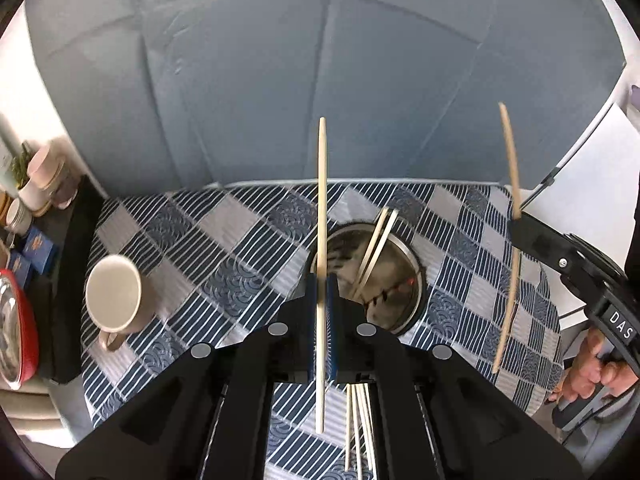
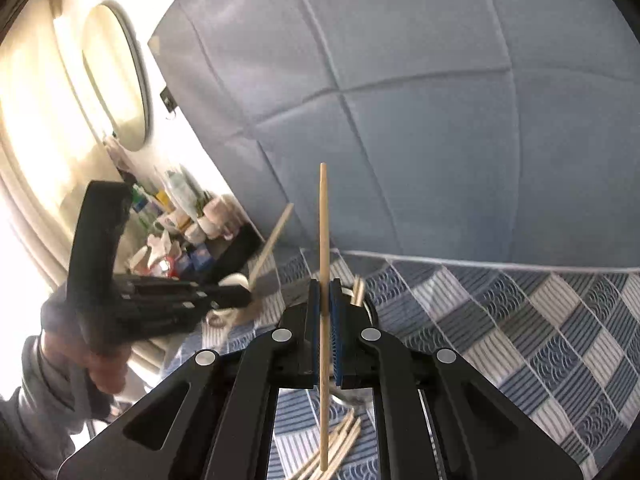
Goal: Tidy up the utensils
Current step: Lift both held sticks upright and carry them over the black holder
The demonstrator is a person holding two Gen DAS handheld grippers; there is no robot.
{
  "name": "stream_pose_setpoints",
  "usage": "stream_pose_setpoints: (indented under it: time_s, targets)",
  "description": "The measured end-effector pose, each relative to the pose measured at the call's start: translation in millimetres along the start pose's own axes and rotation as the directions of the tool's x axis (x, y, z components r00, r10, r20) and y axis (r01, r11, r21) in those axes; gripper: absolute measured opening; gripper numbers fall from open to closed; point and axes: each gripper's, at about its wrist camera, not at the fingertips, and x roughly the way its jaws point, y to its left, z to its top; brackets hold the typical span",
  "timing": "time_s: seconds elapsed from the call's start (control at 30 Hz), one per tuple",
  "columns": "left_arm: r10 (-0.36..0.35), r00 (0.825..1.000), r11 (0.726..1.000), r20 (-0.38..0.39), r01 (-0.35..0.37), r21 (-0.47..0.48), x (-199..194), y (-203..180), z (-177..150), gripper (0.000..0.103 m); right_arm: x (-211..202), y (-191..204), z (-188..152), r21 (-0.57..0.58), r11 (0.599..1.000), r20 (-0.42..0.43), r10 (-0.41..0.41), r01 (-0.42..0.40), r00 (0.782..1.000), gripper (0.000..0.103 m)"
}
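While each black two-finger gripper carries one pale wooden chopstick, the left gripper (image 1: pixel 321 308) has its jaws clamped narrowly on its stick (image 1: pixel 321 208), long axis upright, tip away from the camera. Beyond it, the round steel canister (image 1: pixel 408 276) on the blue-and-white checked cloth (image 1: pixel 224 248) already holds two chopsticks (image 1: pixel 378 244), presumably the destination. Right of the canister, the right gripper (image 2: pixel 325 312) pinches its stick (image 2: pixel 324 240) likewise upright.
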Motion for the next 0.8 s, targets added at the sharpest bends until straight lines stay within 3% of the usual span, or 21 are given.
stream_pose_setpoints:
  time_s: [0.2, 0.6, 0.8]
  targets:
    - [-0.048, 0.998, 0.999, 0.032, 0.048, -0.014, 20, -4, 17, 0.005, 24, -2, 18, 0.006, 1.0, 0.033, 0.021, -0.021, 0.999, 0.005]
    - [-0.134, 0.987, 0.99, 0.091, 0.137, -0.032, 51, 0, 36, 0.005, 75, -18, 26, 0.06, 0.998, 0.016, 0.033, -0.034, 0.999, 0.005]
    - [-0.173, 0.967, 0.983, 0.187, 0.181, -0.029, 58, -1, 29, 0.005, 84, -29, 12, 0.082, 0.996, -0.009, 0.028, -0.027, 1.0, 0.005]
